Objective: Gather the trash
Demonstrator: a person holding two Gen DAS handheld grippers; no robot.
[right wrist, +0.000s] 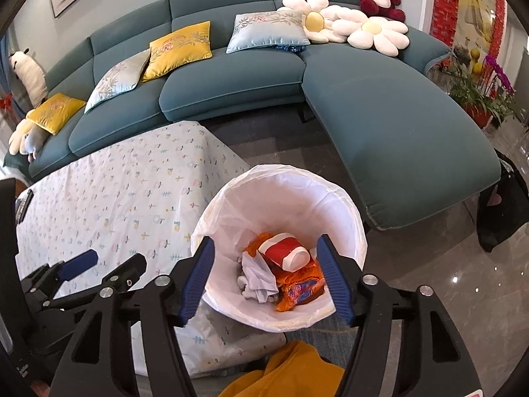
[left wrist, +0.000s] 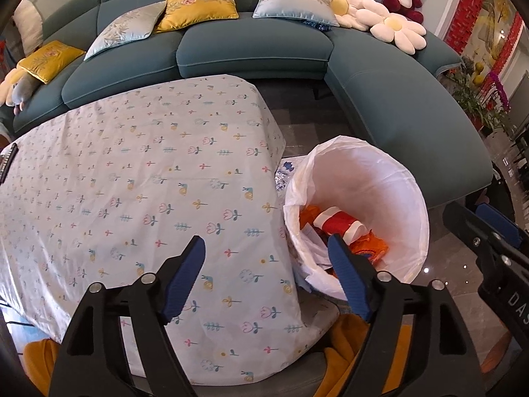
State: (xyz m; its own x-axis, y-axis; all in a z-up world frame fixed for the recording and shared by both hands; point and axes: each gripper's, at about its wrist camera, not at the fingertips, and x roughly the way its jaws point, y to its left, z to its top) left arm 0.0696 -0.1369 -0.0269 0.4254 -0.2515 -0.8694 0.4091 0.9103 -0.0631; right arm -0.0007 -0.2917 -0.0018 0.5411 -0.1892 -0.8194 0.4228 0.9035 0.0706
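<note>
A white-lined trash bin [right wrist: 330, 198] stands on the floor beside the table; it also shows in the left wrist view [left wrist: 380, 178]. Inside lie a red-and-white cup [right wrist: 286, 253], orange wrappers [right wrist: 297, 289] and crumpled white paper [right wrist: 258, 276]. My right gripper [right wrist: 266, 274] is open and empty, hovering over the bin's near rim. My left gripper [left wrist: 264, 271] is open and empty above the table's right edge, next to the bin. The left gripper also shows in the right wrist view [right wrist: 109, 261].
The table wears a floral white cloth [left wrist: 132, 182]. A dark remote [left wrist: 8, 162] lies at its far left edge. A teal sectional sofa [right wrist: 380, 125] with cushions curves behind. Orange fabric [right wrist: 291, 374] lies below the grippers. Potted flowers [right wrist: 479, 92] stand at right.
</note>
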